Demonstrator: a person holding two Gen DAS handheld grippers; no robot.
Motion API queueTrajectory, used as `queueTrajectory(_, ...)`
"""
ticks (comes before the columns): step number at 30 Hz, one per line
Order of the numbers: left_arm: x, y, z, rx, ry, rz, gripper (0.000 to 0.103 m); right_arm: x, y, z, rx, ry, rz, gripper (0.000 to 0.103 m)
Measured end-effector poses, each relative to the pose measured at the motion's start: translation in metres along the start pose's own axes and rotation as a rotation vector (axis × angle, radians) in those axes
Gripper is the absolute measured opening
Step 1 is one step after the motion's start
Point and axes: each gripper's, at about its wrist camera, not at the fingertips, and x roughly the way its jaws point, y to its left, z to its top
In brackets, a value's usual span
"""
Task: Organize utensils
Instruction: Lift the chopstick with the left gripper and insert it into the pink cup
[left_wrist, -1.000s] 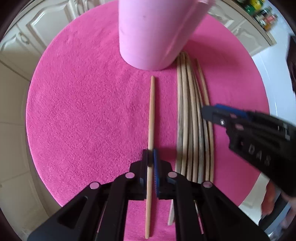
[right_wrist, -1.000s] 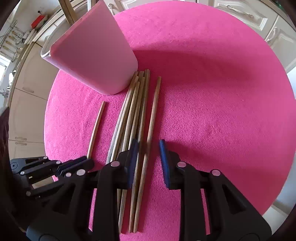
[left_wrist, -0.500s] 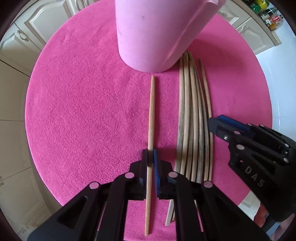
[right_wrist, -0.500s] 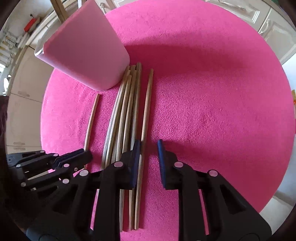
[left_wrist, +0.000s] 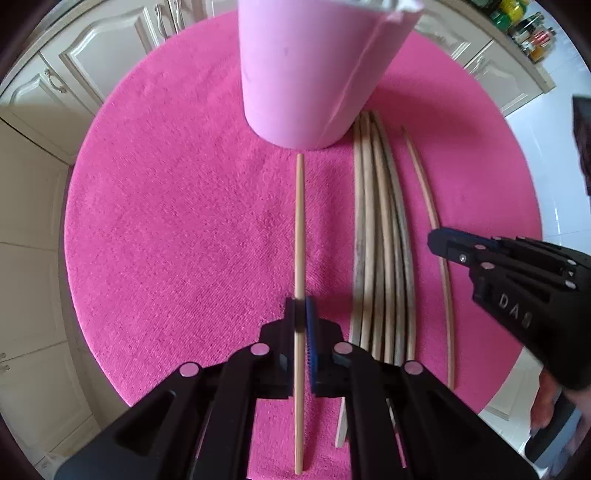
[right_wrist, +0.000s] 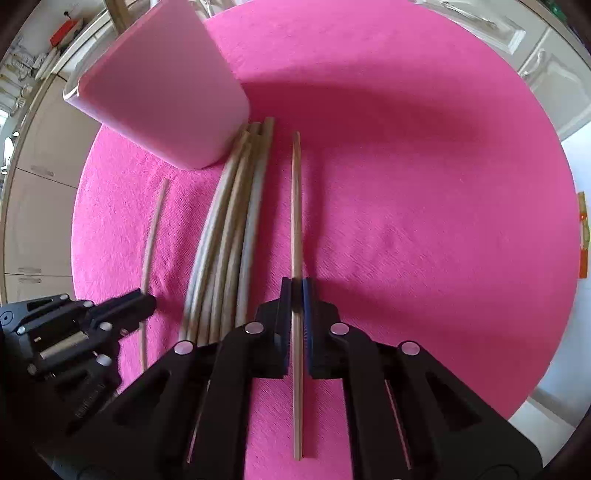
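My left gripper (left_wrist: 301, 314) is shut on a single wooden chopstick (left_wrist: 300, 229) that points toward the pink cup (left_wrist: 314, 66). My right gripper (right_wrist: 297, 291) is closing tight on another chopstick (right_wrist: 295, 206), and its pads press on it. That stick lies apart to the right of a bundle of several chopsticks (right_wrist: 229, 236) on the round pink mat (right_wrist: 424, 221). The right gripper (left_wrist: 439, 240) shows at the right of the left wrist view. The left gripper (right_wrist: 144, 302) shows at the lower left of the right wrist view. The cup (right_wrist: 162, 96) stands just beyond the bundle's far ends.
The mat covers a small round table, and its edge (left_wrist: 77, 229) drops off to the floor on all sides. Cream kitchen cabinets (left_wrist: 92, 62) surround it. Jars (left_wrist: 528, 33) stand on a counter at the far right. A person's hand (left_wrist: 546, 402) holds the right gripper.
The right gripper's jaws have shut on the rightmost chopstick, which now sits apart from the bundle. The left gripper keeps its hold on its stick and has shifted slightly.
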Motion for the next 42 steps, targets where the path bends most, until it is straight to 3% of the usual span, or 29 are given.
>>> queueTrajectory(7, -0.032, -0.006, -0.014, 0.022, -0.138, -0.062, 0.006, -0.029, -0.044, -0.018, 0.116, -0.068, 0.225, 0.006)
queueTrajectory(15, -0.088, -0.022, -0.019, 0.053, -0.354, -0.108, 0.006, -0.086, -0.048, -0.027, 0.069, -0.196, 0.364, 0.006)
queueTrajectory(17, -0.101, -0.028, -0.017, 0.063, -0.411, -0.117, 0.006, -0.085, -0.022, -0.024, 0.054, -0.223, 0.376, 0.006)
queueTrajectory(22, -0.132, -0.022, -0.014, 0.032, -0.559, -0.137, 0.006, -0.109, -0.011, -0.019, 0.031, -0.329, 0.402, 0.006)
queueTrajectory(31, -0.182, -0.007, 0.022, -0.056, -0.792, -0.115, 0.006, -0.152, 0.021, 0.02, -0.044, -0.565, 0.354, 0.006)
queueTrajectory(42, -0.211, 0.018, 0.066, -0.197, -0.977, -0.094, 0.006, -0.168, 0.042, 0.066, -0.04, -0.72, 0.325, 0.006)
